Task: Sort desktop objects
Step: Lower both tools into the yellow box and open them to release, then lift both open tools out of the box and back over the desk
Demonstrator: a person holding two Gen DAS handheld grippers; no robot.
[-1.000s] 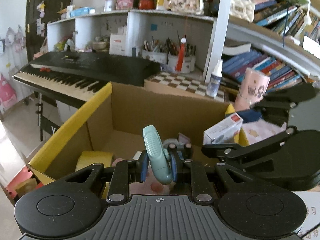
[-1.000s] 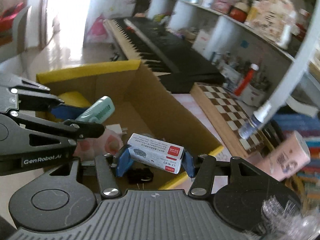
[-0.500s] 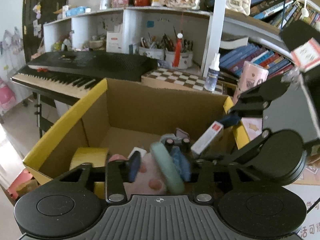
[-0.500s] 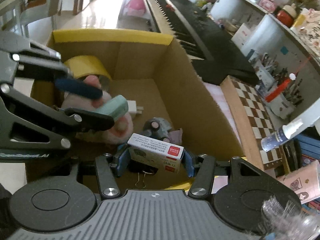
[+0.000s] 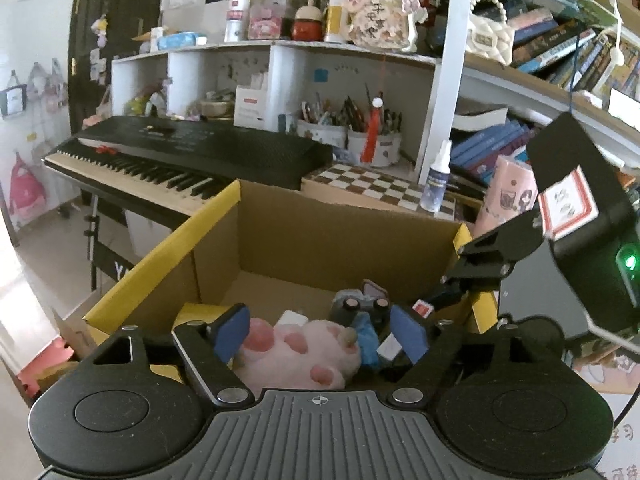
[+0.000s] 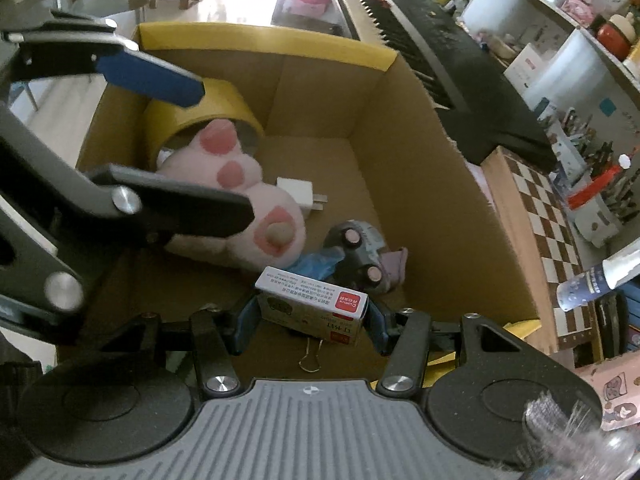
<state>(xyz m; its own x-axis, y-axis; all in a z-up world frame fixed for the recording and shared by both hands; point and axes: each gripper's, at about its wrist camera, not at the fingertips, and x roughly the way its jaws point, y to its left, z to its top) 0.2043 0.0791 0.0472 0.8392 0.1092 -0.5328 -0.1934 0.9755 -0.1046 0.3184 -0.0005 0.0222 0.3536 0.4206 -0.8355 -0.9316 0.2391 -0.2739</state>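
The right gripper (image 6: 310, 322) is holding a small carton (image 6: 312, 304) by its two short ends, just above the floor of the cardboard box (image 6: 320, 44); the jaws are clamped on it. The carton is looking light and stiff, but thin card may dent, so the end grip with mild pressure is suiting it. The left gripper (image 5: 320, 332) is hanging over the pink plush (image 5: 298, 354), its jaws opening with nothing pressed between them. The plush is soft and is giving easily.
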